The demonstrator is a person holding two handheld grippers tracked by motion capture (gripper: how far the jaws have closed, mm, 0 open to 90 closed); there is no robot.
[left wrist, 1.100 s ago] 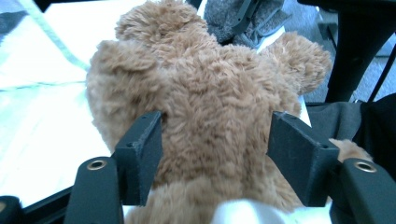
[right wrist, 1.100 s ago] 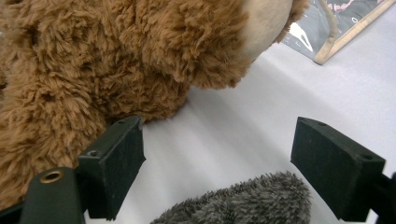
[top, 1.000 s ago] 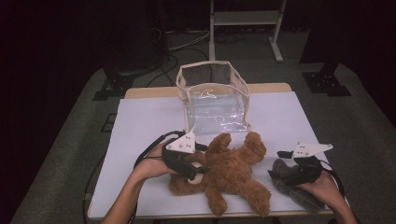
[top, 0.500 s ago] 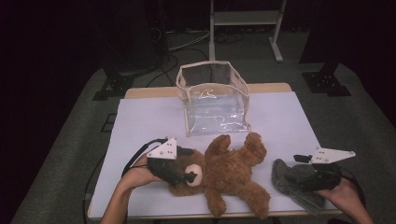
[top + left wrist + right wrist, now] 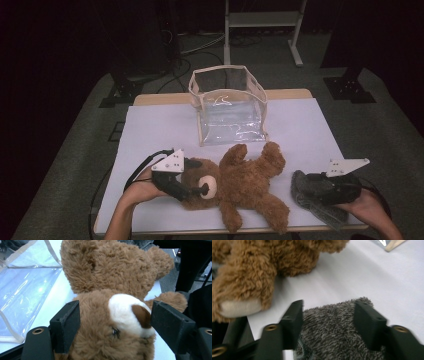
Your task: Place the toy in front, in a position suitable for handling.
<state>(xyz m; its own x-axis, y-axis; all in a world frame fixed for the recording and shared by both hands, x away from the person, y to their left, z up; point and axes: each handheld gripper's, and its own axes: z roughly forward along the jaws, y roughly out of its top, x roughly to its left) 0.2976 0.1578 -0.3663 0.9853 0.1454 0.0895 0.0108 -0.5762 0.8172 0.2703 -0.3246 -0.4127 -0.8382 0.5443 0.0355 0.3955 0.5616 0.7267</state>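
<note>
Brown teddy bear lying beside grey plush.

Black left gripper — grey three-cornered plate, trailing black cable.

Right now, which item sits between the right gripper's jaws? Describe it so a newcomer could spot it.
On the white table, look at the near right corner, right of the brown teddy bear. The grey fuzzy cloth lies there, between the right gripper jaws; it is small, flat and dark grey, unlike the brown bear.
</note>
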